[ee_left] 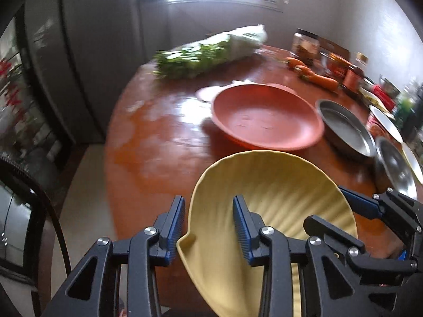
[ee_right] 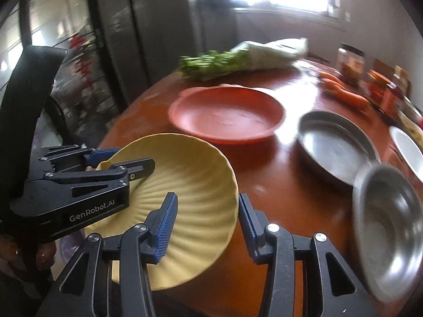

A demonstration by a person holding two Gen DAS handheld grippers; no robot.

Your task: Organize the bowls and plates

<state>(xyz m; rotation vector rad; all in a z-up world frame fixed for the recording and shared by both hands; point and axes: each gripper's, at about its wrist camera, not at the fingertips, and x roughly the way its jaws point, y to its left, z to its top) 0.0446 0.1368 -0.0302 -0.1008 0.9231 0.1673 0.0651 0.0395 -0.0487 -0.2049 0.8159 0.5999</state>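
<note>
Yellow bowl [ee_left: 264, 185] rim sits between both grippers' fingers: left [ee_left: 208, 227] and right [ee_right: 207, 224] straddling, contact unclear. Red plate [ee_left: 267, 116] behind on table [ee_left: 158, 142].

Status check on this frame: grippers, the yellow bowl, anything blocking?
Left gripper and right gripper each straddle opposite rims of the yellow bowl, which is tilted. Red plate and steel pans ahead on the table; nothing blocking.

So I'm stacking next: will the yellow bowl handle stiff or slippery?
The yellow bowl likely stays stiff: its ribbed wall keeps shape with both grippers at the rim. Probably light, tilted up easily. The ribs may help grip, though the glossy table suggests it slides if pushed.
</note>
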